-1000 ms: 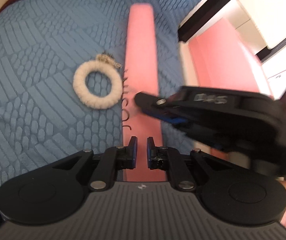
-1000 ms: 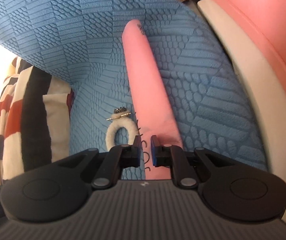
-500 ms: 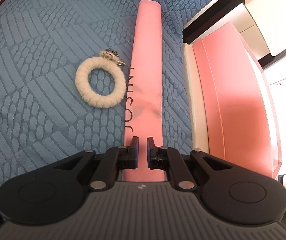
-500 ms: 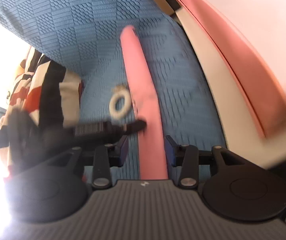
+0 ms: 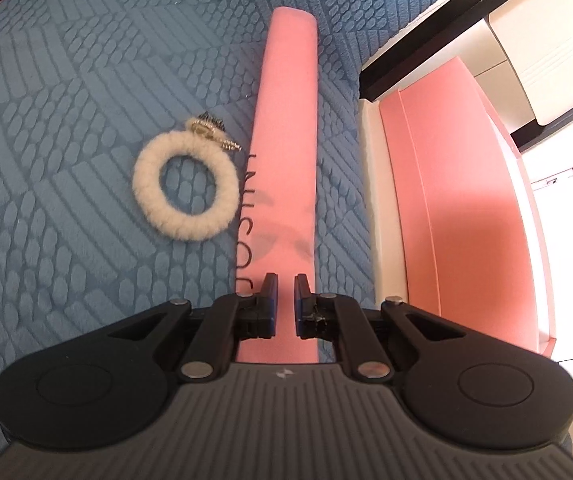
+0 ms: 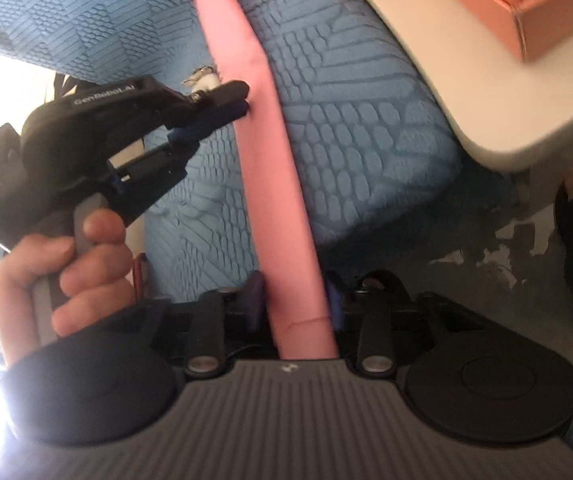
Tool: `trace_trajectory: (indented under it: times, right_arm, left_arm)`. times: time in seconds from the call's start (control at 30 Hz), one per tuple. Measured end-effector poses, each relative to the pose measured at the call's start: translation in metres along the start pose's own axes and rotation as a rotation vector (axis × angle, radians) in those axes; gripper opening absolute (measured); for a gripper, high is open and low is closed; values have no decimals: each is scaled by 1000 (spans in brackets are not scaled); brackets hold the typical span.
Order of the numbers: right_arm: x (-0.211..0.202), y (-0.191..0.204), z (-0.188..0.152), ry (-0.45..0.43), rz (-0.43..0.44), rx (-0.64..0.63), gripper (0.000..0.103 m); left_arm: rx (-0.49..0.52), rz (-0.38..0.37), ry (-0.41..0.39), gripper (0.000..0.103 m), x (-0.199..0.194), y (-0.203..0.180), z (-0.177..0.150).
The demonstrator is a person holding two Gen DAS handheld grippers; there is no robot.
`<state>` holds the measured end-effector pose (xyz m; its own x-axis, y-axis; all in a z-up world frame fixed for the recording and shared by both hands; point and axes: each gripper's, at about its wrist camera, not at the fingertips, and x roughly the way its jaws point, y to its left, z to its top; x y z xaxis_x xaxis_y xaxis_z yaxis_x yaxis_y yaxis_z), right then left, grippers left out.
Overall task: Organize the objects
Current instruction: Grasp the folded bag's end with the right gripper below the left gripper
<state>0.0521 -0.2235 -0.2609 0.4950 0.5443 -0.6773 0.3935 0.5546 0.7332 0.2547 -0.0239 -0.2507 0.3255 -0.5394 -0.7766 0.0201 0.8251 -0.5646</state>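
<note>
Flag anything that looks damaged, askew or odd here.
The long pink box has dark scuff marks on its top face, beside the lettering, just ahead of the left gripper. The fluffy white ring next to it looks intact.

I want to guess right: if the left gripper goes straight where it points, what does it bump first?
Probably the long pink box, lying just ahead of the left gripper, though depth is unclear. The fluffy white ring sits aside.

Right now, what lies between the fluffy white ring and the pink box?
A long pink strip on the blue cushion, between ring and box; the left wrist view shows it.
</note>
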Motion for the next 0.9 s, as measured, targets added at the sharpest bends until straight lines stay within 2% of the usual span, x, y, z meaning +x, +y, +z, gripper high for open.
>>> trace_trajectory:
  times: [0.03, 0.13, 0.37, 0.57, 0.8, 0.9]
  right_arm:
    - [-3, 2, -1, -4, 15, 1, 12]
    - [-17, 10, -4, -13, 30, -14, 8]
    - [-49, 20, -23, -14, 45, 4, 8]
    - [-75, 14, -30, -19, 46, 74, 8]
    - [-91, 32, -8, -36, 109, 113, 14]
    - [-89, 40, 5, -56, 133, 173, 15]
  left_arm:
    - [1, -3, 0, 10, 0, 0, 1]
    - [5, -12, 2, 10, 2, 2, 6]
    - [37, -27, -3, 10, 14, -3, 19]
    - [147, -15, 14, 10, 22, -20, 14]
    - [171, -10, 23, 10, 29, -25, 16]
    - [169, -14, 22, 10, 31, -25, 17]
